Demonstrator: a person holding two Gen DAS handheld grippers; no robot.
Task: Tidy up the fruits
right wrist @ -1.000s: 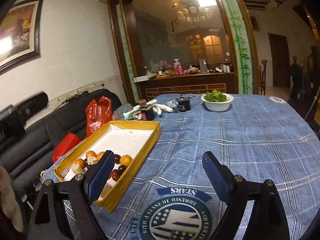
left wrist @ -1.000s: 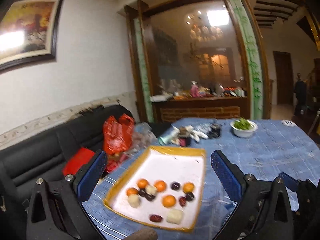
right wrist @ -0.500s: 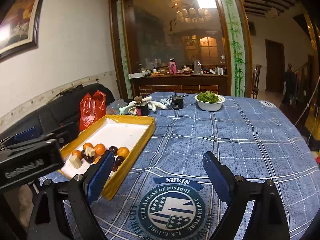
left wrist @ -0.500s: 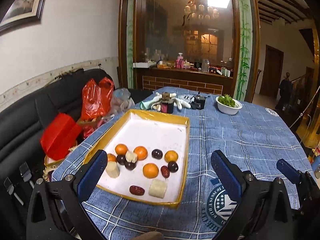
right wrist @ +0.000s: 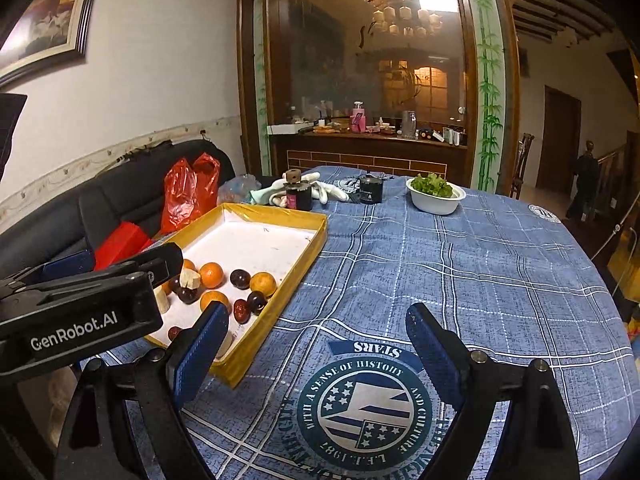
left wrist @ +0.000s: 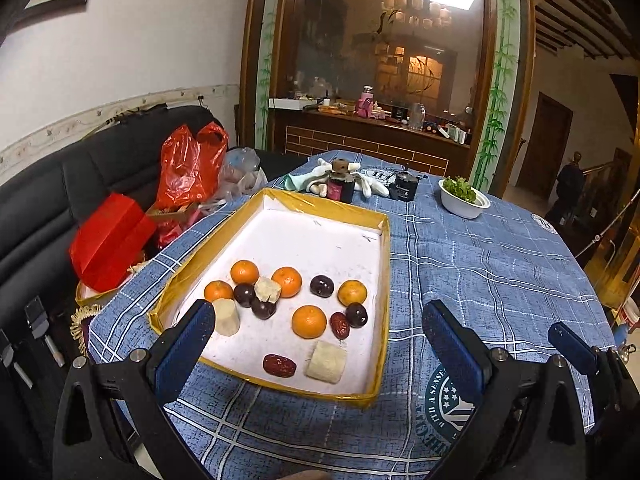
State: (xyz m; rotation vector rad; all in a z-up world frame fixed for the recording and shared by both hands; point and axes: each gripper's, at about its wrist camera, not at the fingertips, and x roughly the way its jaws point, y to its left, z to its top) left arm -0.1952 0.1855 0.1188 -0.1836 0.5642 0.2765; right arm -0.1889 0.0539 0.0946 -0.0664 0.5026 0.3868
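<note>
A yellow-rimmed tray (left wrist: pixel 384 264) with a white floor lies on the blue checked tablecloth. Its near half holds several tangerines (left wrist: pixel 309 321), dark plums (left wrist: pixel 322 285), red dates (left wrist: pixel 279 365) and pale cut pieces (left wrist: pixel 326 361). My left gripper (left wrist: pixel 318 334) hovers open over the tray's near end, nothing between its blue pads. My right gripper (right wrist: pixel 316 344) is open over the cloth, right of the tray (right wrist: pixel 304 258), above a round printed emblem (right wrist: pixel 366 404). The left gripper's body (right wrist: pixel 80 308) crosses the right wrist view's left side and hides part of the fruit (right wrist: pixel 211 275).
At the table's far end stand a white bowl of greens (left wrist: pixel 463 199), two dark jars (left wrist: pixel 340 184) and white gloves (left wrist: pixel 372 186). Left of the table a black sofa (left wrist: pixel 44 208) carries red bags (left wrist: pixel 188 164). The right gripper's finger (left wrist: pixel 572 348) shows at the left view's right edge.
Both grippers moved closer over the table and tilted down; the tray's fruit now sits between the left pads' sightline. The left gripper's body entered the right wrist view. Both stayed open.
</note>
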